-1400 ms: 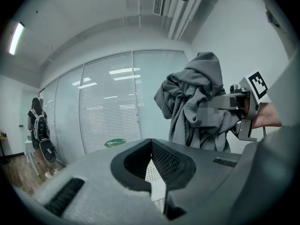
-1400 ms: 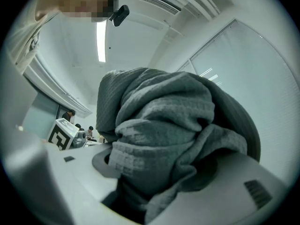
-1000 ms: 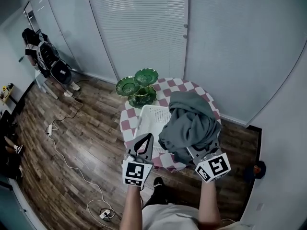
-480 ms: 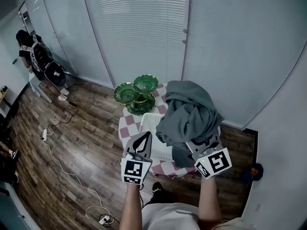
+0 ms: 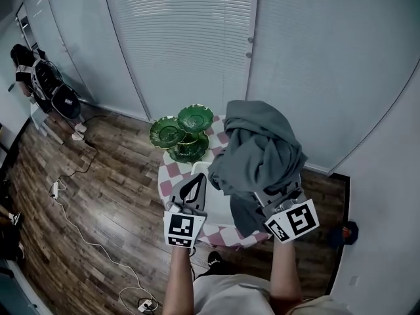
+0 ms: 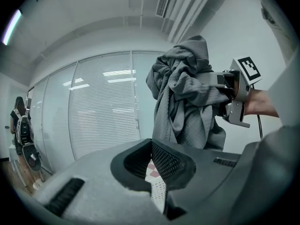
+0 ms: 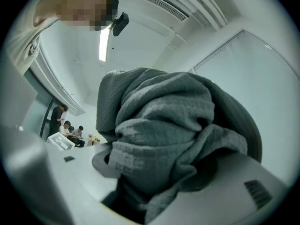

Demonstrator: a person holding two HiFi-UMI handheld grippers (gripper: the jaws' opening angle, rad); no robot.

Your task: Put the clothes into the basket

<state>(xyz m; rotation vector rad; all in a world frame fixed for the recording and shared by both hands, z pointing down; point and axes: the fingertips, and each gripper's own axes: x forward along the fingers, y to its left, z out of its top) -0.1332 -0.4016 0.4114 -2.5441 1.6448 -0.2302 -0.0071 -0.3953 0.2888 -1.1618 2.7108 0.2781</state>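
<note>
Your right claw (image 5: 272, 194) pinches the cloth (image 5: 262, 149); lower it into the basket (image 5: 218, 202) beneath before releasing, left claw (image 5: 195, 184) pressed together

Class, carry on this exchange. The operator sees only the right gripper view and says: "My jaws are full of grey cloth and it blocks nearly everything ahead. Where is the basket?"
Observer: The head view shows the white basket on the checkered table. The grey garment, held up by the right gripper, hides much of it.
Operator: Is anything else on that table?
Observer: Yes, green tiered dishes stand at its far side, beyond the basket.
Operator: Is the other gripper helping with the cloth?
Observer: No. The left gripper is shut on nothing and is apart from the garment.
</note>
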